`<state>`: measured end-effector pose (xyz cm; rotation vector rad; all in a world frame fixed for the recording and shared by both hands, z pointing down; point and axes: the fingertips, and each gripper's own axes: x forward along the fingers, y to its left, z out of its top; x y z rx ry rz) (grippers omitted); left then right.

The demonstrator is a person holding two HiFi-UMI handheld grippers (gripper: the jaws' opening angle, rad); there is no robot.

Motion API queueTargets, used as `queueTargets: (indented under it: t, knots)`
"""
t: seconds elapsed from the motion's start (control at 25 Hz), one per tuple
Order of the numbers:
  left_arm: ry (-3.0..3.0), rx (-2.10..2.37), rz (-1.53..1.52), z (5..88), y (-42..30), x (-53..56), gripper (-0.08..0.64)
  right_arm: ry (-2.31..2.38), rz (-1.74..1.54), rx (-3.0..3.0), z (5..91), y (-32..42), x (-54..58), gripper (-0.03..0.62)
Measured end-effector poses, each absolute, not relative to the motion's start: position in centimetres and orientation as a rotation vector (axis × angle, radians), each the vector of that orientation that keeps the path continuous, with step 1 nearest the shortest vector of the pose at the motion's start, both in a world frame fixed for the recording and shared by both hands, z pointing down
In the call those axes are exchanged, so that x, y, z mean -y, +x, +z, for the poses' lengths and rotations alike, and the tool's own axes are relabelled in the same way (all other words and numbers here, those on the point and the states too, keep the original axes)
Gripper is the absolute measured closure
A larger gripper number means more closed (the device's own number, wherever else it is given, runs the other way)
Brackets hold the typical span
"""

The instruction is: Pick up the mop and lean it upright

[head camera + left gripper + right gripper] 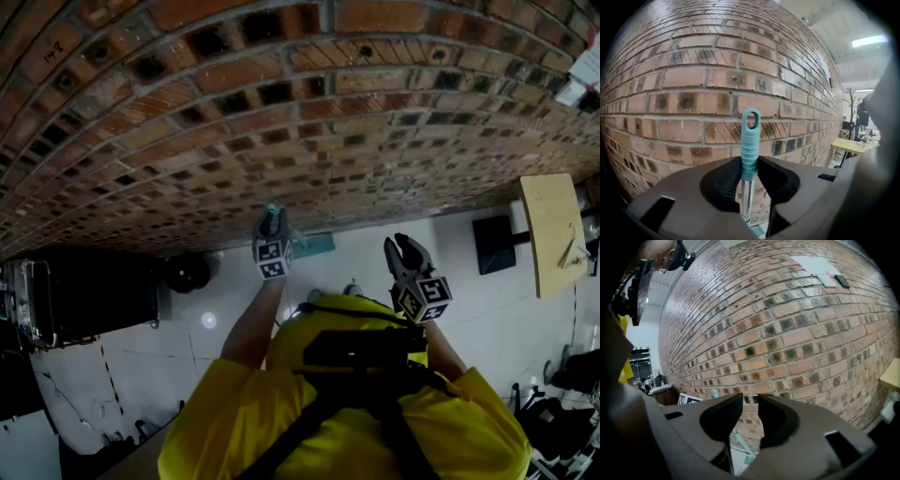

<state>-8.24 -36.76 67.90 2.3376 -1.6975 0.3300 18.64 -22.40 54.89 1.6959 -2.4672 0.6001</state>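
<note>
The mop stands upright in front of the brick wall (693,84). Its teal grip with a hanging loop (750,140) rises above a metal shaft (746,199), and my left gripper (749,187) is shut on the pole just below the grip. In the head view the left gripper (273,225) is held out towards the wall, with the teal mop head (315,246) on the floor beyond it. My right gripper (404,247) hovers to the right, open with nothing between its jaws. Through its gap (750,404) I see the slanting teal pole (738,440) and mop head (749,459).
A black case (84,300) and a round black object (187,272) sit by the wall at the left. A wooden board (555,234) and a dark panel (494,244) stand at the right. The floor is white tile (178,347). Papers (813,264) hang on the wall.
</note>
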Motion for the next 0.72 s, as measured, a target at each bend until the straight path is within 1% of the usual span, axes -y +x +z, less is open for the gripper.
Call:
queueTargets:
  t: [0.16,0.36,0.44,0.52,0.6,0.72]
  knots:
    - [2.304,1.715,0.346,68.2,-8.2,40.1,0.457,1.712,0.607,2.438,55.6,19.2,22.4,0.483]
    - [2.258,1.761,0.352,67.9,-8.3,41.7,0.453,1.711,0.621,2.439,55.8,18.8,22.6,0.483]
    - [2.257,1.763,0.345,67.9,-8.4,41.7,0.437,1.701,0.625,2.441,56.1,18.5,22.5,0.483]
    - [2.255,1.761,0.347,68.1,-8.4,41.5,0.437,1.683,0.638,2.440,56.4,18.2,22.4,0.483]
    - [2.245,1.756,0.348,68.3,-8.5,41.3,0.397,1.671,0.650,2.444,56.5,17.9,22.5,0.483]
    - [2.240,1.766,0.333,67.9,-8.8,40.0,0.396,1.663,0.662,2.458,56.3,17.3,22.9,0.483]
